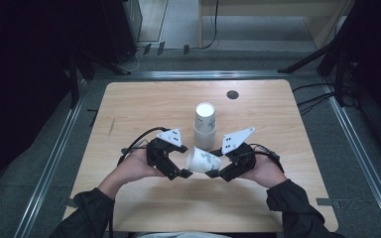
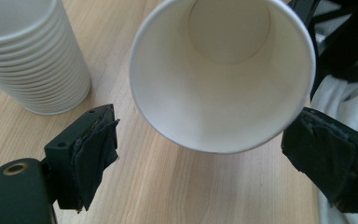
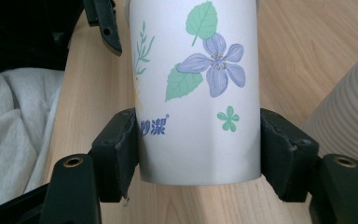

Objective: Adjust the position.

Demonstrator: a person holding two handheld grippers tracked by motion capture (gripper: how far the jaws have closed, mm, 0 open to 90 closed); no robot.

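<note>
Separation looks done: right gripper jaws clamp the base of a flower-printed white paper cup, held sideways above the wooden desk. Left gripper jaws stand wide, clear of its rim. Next, probably setting it beside the white cup stack.

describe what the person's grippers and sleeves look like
Both the left gripper and the right gripper are black, each with two blocky jaws faced with rough dark padding and a brass-ringed hole near the base. Each carries a grey three-cornered plate with dark dots and trails a black cable. The sleeves are dark.
</note>
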